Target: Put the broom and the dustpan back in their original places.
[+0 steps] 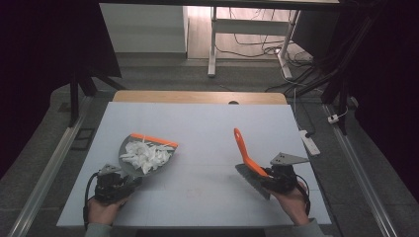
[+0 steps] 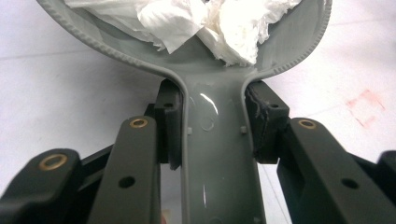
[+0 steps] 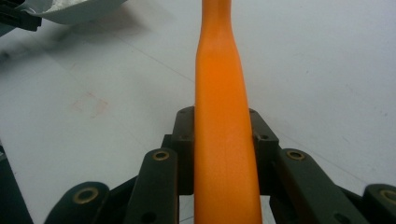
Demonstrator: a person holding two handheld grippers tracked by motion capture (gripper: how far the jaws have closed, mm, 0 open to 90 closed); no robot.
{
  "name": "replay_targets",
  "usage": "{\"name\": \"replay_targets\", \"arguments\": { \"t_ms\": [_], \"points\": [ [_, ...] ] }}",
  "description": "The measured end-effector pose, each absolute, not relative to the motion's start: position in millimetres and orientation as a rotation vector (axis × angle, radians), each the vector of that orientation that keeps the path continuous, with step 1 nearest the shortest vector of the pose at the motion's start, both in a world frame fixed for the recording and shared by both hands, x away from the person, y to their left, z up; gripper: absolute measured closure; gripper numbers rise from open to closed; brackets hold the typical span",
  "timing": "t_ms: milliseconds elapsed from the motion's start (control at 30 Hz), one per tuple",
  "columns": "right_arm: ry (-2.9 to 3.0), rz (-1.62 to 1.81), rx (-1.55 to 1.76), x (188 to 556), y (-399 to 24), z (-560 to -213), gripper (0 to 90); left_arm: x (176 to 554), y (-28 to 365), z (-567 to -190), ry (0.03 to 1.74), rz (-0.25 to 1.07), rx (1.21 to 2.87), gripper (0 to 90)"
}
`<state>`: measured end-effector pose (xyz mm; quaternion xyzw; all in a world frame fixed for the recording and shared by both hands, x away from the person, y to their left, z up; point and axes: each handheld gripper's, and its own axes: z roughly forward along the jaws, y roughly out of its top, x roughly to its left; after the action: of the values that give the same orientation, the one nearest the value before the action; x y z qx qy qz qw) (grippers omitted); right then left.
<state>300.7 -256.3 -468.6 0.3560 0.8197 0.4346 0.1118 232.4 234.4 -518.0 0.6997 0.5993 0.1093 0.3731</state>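
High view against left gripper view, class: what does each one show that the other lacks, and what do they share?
High view alone: the right gripper shut on a brush with an orange handle, and the dustpan's orange lip. Left gripper view alone: the pads pressing both sides of the dustpan's handle, close up. Both: the grey dustpan holding white paper scraps on the white table.
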Motion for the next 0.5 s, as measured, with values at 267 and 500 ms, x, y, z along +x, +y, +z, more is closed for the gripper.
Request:
{"name": "replay_targets", "arguments": {
  "t_ms": [267,500],
  "points": [
    [2.410,1.273,1.077,301.2,-261.4,-473.3,71.0,239.8,238.7,-522.6,1.617,0.306,1.709,61.5],
    [2.429,1.267,1.076,302.7,-258.5,-476.9,71.0,243.7,240.3,-527.7,1.651,0.296,1.695,61.5]
  ]
}}
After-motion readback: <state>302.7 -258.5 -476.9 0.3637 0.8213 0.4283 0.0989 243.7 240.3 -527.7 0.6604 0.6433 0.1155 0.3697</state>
